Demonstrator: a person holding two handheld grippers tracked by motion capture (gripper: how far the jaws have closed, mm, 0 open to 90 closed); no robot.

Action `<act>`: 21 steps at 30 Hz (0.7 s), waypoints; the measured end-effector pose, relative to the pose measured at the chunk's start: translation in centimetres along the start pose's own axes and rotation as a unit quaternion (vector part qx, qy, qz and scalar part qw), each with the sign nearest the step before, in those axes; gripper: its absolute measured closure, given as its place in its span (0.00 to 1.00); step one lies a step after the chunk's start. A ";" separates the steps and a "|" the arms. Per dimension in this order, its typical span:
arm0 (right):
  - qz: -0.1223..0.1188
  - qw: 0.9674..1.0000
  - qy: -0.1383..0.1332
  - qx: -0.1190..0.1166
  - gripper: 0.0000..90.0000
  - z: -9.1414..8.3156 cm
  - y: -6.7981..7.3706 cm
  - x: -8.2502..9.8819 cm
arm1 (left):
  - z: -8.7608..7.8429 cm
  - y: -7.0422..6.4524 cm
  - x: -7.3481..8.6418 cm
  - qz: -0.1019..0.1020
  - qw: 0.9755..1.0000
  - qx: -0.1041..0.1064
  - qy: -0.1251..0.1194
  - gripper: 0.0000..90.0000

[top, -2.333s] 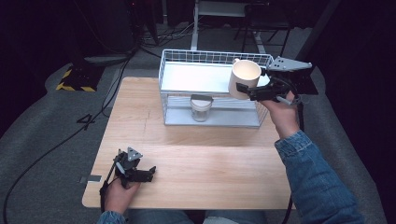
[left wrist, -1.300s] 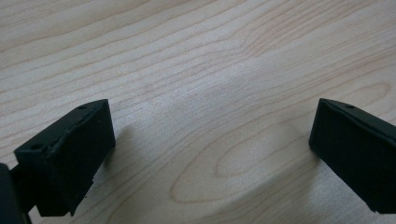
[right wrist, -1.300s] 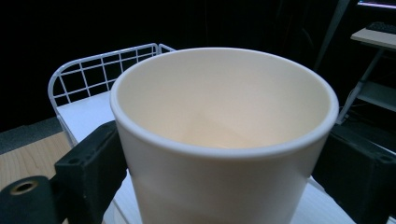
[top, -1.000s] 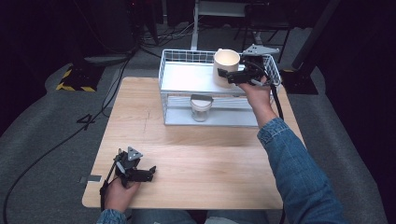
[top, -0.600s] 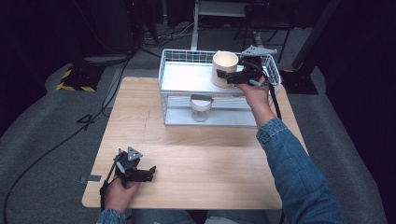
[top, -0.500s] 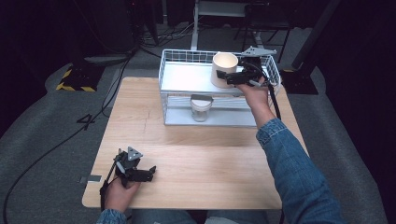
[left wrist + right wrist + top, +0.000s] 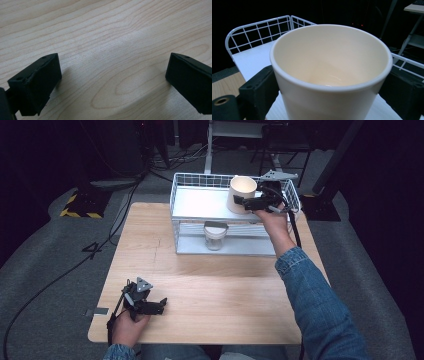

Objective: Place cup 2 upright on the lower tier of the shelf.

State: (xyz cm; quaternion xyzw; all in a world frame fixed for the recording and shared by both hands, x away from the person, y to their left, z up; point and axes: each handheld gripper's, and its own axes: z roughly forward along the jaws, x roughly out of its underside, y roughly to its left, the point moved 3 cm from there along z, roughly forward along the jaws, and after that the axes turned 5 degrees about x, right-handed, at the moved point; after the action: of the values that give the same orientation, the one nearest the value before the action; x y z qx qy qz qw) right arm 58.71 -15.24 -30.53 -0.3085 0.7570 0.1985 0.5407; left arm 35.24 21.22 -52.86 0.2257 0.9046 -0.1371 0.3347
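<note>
the right claw [image 7: 250, 202] is clamped on the cream cup [image 7: 241, 194], one jaw on each side of its wall, holding it upright with the mouth up over the top shelf of the white wire rack [image 7: 200, 202]. the shelf lies straight below the cup, so lowering looks like the likely move. a glass jar [image 7: 215, 235] stands on the lower shelf. the left claw [image 7: 150, 306] rests on the tabletop [image 7: 215, 290], jaws apart, well away from the rack

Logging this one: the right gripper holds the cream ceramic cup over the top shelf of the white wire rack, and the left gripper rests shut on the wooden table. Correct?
Not quite: the left gripper is open. The left gripper view shows its two black fingers set wide apart over the bare wooden table. The rest stands: the right gripper holds the cream ceramic cup over the white wire rack's top shelf.
</note>
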 end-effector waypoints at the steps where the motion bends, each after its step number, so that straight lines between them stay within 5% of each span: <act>1: 0.003 1.000 0.001 0.001 0.08 0.0 0.0 0.0 | 0.0 0.0 0.0 0.001 1.000 0.001 0.000 0.01; 9: 0.013 1.000 -0.001 0.012 0.01 -0.5 -0.3 -0.1 | 0.0 0.0 0.0 0.000 1.000 0.000 0.001 0.01; 21: 0.006 1.000 0.004 0.015 0.01 -3.9 0.0 -0.9 | 0.0 0.0 0.0 0.000 1.000 0.000 0.001 0.01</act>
State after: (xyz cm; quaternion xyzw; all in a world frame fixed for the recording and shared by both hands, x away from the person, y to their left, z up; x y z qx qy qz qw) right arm 56.14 -17.48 -28.39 -0.2967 0.7639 0.1887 0.5411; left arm 35.28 21.18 -52.85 0.2259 0.9048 -0.1372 0.3340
